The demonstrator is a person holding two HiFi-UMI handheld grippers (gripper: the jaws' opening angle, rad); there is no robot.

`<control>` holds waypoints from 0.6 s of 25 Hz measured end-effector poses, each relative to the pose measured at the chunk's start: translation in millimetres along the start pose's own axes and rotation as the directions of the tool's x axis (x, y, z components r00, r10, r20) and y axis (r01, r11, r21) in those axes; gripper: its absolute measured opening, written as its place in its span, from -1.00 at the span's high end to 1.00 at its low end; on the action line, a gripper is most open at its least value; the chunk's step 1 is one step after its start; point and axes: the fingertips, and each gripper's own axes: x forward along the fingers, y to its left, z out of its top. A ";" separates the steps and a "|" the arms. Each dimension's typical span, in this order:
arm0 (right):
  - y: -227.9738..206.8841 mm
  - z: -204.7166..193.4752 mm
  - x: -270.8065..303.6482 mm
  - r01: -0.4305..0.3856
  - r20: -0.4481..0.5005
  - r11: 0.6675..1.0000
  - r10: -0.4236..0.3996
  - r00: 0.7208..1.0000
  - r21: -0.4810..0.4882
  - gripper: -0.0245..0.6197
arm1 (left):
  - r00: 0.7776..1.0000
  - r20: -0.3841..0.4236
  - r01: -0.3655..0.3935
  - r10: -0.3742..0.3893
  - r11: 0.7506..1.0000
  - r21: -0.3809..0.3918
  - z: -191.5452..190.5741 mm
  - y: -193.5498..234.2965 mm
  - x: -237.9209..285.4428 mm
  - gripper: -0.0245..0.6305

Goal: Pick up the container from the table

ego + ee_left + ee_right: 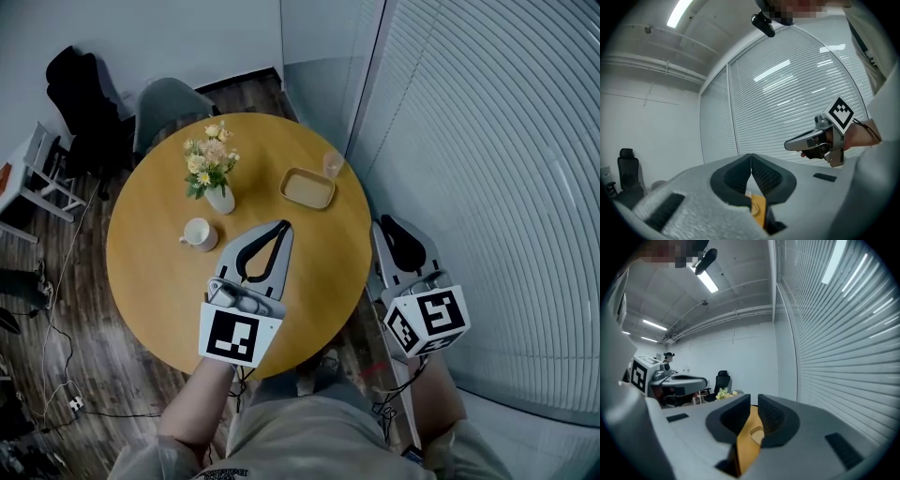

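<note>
Head view: round wooden desk (169, 281). The container (307, 188), a shallow tan tray, lies on the desk right of centre, near a small clear cup (333, 164). A flower vase (217, 192) and a white mug (197, 233) stand to its left. The left tongs (284, 226) hang over the desk below the container, apart from it. The right tongs (383, 226) are off the desk's right edge.

Left gripper view: left tongs (751, 156) clenched tip to tip, empty.

Right gripper view: right tongs (754, 401) clenched to a thin slit, nothing held. The container (757, 433) shows low in frame, beyond the tips, on the desk.
</note>
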 end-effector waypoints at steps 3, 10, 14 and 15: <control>-12.6 -10.2 27.5 0.001 -0.029 1.000 0.000 1.000 0.014 0.75 | 1.000 -0.009 -0.015 0.015 1.000 -0.003 -10.2 12.5 15.9 0.86; -41.1 -58.1 98.4 0.019 -0.106 0.997 -0.011 0.994 0.072 0.53 | 0.998 -0.017 -0.052 0.052 0.999 -0.011 -39.8 36.2 50.2 0.86; -53.4 -90.5 136.0 0.035 -0.163 0.996 -0.022 0.986 0.077 0.52 | 0.999 -0.026 -0.038 0.038 0.999 -0.008 -61.7 41.8 71.2 0.86; -55.5 -99.6 144.7 0.037 -0.180 0.996 -0.022 0.983 0.076 0.52 | 0.999 -0.027 -0.033 0.033 0.999 0.001 -69.0 43.5 76.0 0.86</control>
